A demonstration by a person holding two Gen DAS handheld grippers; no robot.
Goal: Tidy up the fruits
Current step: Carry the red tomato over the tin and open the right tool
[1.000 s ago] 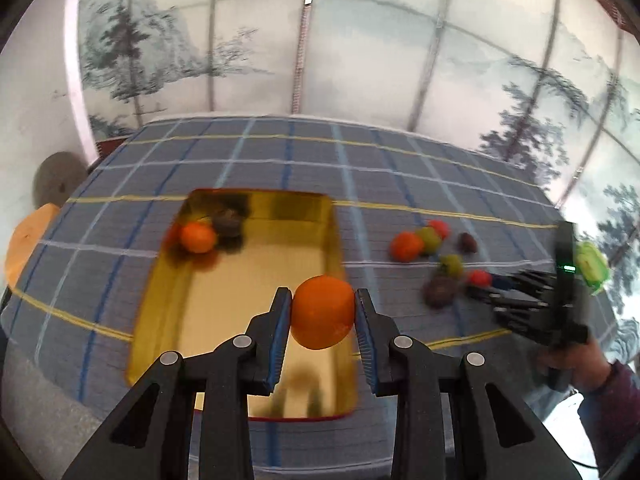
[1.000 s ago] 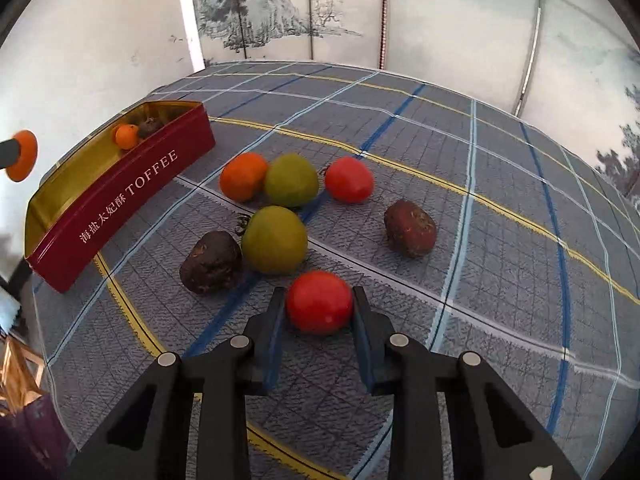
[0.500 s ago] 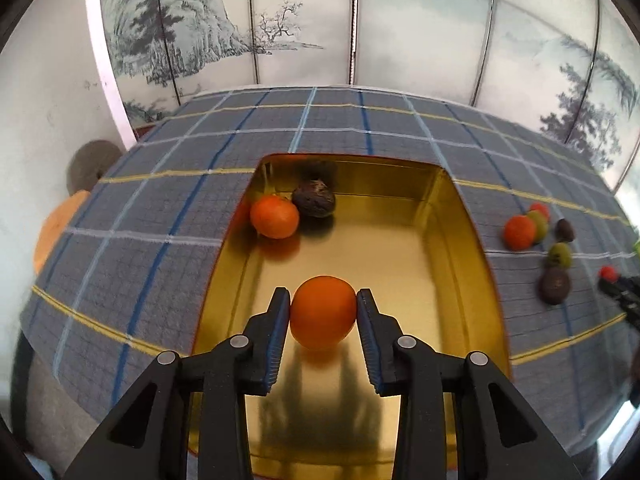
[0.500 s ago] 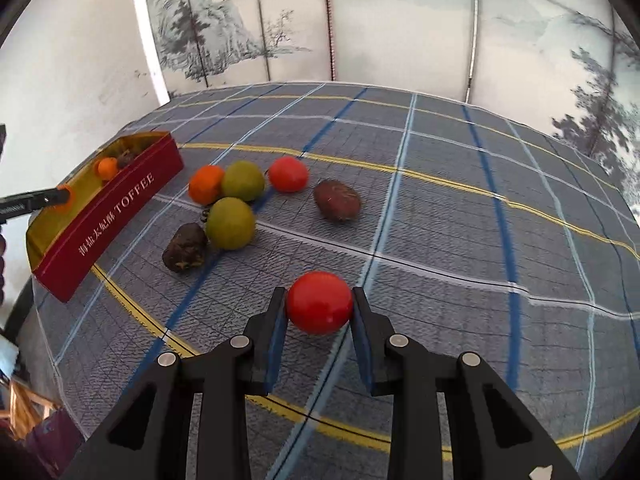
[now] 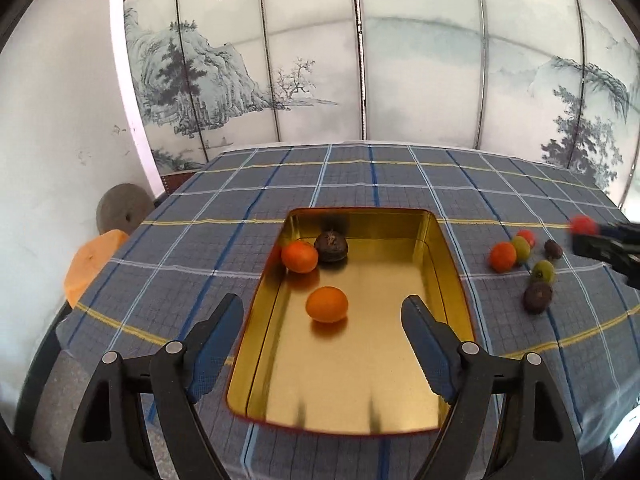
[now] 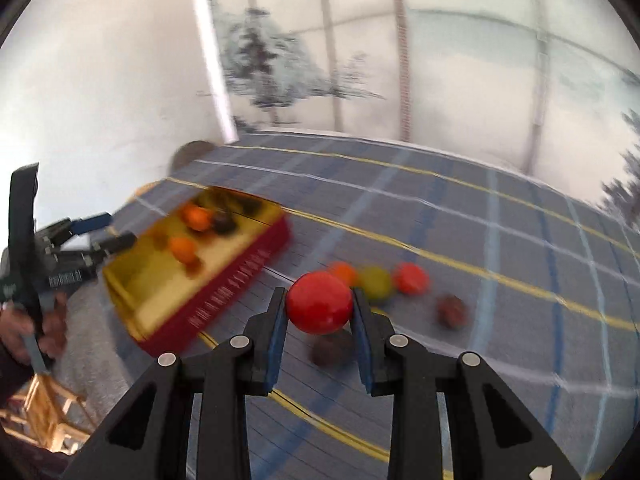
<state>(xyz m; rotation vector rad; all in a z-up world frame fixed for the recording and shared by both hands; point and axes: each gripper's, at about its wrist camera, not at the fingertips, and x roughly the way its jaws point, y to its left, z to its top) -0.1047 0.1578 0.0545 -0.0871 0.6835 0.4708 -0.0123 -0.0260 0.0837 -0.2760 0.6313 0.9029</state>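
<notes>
A gold tin (image 5: 452,264) with red outer walls sits on the blue plaid cloth. Inside lie an orange fruit (image 5: 327,304), a second orange (image 5: 299,256) and a dark brown fruit (image 5: 331,246) at the far end. My left gripper (image 5: 322,344) is open and empty over the tin's near half. My right gripper (image 6: 320,312) is shut on a red fruit (image 6: 319,302), held above the cloth beside the tin (image 6: 236,284). It also shows at the far right of the left wrist view (image 5: 583,225).
Loose fruits lie on the cloth right of the tin: an orange one (image 5: 502,257), green ones (image 5: 543,272), a red one (image 5: 526,236) and dark ones (image 5: 538,298). An orange stool (image 5: 94,264) stands off the table's left edge. A painted screen backs the table.
My left gripper has opened and let the orange fruit drop into the tin, then pulled back. My right gripper has lifted the red fruit and swung left toward the tin.
</notes>
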